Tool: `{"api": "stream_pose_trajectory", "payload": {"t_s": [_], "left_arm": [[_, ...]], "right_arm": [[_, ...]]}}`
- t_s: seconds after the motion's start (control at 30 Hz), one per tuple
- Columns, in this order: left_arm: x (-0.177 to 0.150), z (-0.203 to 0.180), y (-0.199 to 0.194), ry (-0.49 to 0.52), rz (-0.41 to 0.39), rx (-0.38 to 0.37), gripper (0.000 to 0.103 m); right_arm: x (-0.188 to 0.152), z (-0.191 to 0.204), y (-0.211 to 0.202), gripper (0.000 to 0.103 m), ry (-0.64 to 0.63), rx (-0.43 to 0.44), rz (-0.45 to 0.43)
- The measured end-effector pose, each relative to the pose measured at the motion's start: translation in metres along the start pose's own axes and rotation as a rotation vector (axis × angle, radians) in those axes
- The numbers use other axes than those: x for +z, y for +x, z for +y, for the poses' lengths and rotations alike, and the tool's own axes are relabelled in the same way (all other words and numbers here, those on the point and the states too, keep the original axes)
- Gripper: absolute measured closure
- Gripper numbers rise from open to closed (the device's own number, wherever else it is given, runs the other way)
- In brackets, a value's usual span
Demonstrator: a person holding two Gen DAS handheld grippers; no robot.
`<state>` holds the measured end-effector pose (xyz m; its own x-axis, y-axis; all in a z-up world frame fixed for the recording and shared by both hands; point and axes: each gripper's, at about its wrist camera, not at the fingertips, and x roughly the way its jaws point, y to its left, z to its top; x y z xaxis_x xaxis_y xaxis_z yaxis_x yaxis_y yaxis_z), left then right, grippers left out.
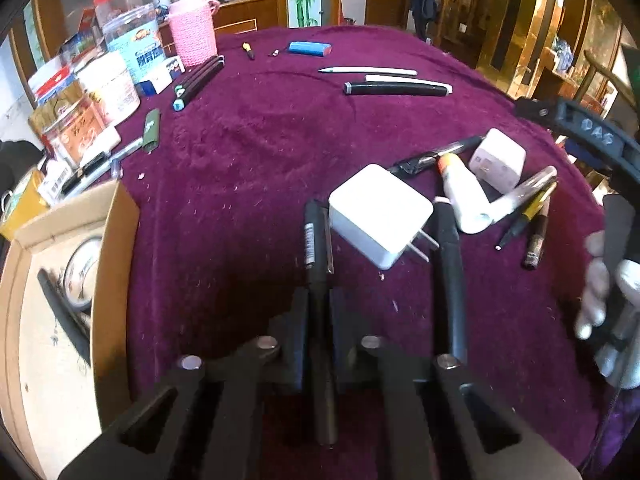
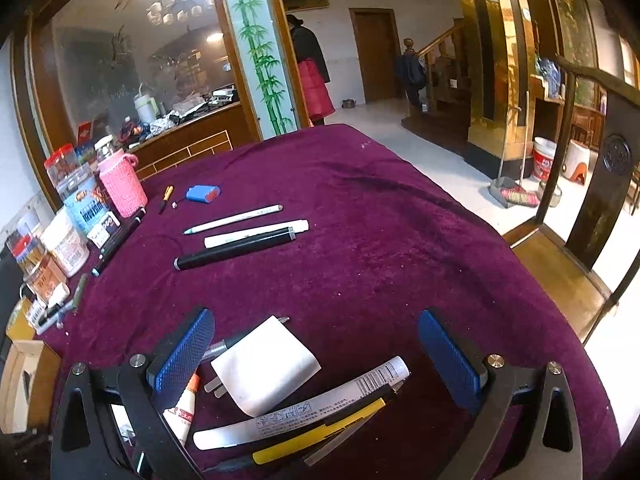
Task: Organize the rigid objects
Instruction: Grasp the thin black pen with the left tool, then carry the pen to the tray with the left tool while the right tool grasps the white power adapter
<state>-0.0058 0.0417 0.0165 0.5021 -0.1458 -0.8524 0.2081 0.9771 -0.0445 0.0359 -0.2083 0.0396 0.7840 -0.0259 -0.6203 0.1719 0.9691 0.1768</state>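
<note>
Now my left claw (image 1: 319,312) is clamped tight on a black pen (image 1: 316,264), which runs lengthwise between its fingers over the purple counter (image 1: 248,168). Just beyond the pen's tip sits a white charger (image 1: 378,214), prongs toward me, with a second black pen (image 1: 450,280) lying close on its right. Further right are a glue tube (image 1: 460,188) and another white plug (image 1: 498,160). A cardboard box (image 1: 60,280) stands at the left edge.

My right claw (image 2: 316,360) stands wide, its blue pads (image 2: 448,360) holding nothing, straddling a white charger (image 2: 266,366), a white marker (image 2: 304,408) and a yellow pen (image 2: 320,432). Farther off lie three more pens (image 2: 236,240) side by side, well apart from the jars (image 2: 68,240) at the left.
</note>
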Motion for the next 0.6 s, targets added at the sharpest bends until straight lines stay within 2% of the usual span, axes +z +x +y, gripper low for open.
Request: {"api": "stream_pose_trajectory", "payload": {"t_s": [0.1, 0.33, 0.43, 0.5, 0.6], "left_arm": [[-0.01, 0.01, -0.023, -0.031, -0.035, -0.093, 0.094], [-0.042, 0.038, -0.096, -0.127, -0.204, -0.258, 0.094], [-0.058, 0.056, -0.117, -0.178, -0.256, -0.292, 0.094], [-0.066, 0.069, -0.125, -0.206, -0.267, -0.294, 0.094], [-0.076, 0.09, -0.132, -0.249, -0.285, -0.284, 0.094]], "right_arm": [[-0.002, 0.004, 0.002, 0.001, -0.022, 0.01, 0.01], [-0.003, 0.007, 0.001, 0.001, -0.031, 0.061, 0.011], [-0.001, 0.014, -0.015, 0.001, -0.025, 0.137, -0.025], [-0.002, 0.031, -0.027, 0.001, -0.064, 0.202, -0.023], [-0.01, 0.073, -0.034, 0.0, -0.202, 0.316, 0.066]]}}
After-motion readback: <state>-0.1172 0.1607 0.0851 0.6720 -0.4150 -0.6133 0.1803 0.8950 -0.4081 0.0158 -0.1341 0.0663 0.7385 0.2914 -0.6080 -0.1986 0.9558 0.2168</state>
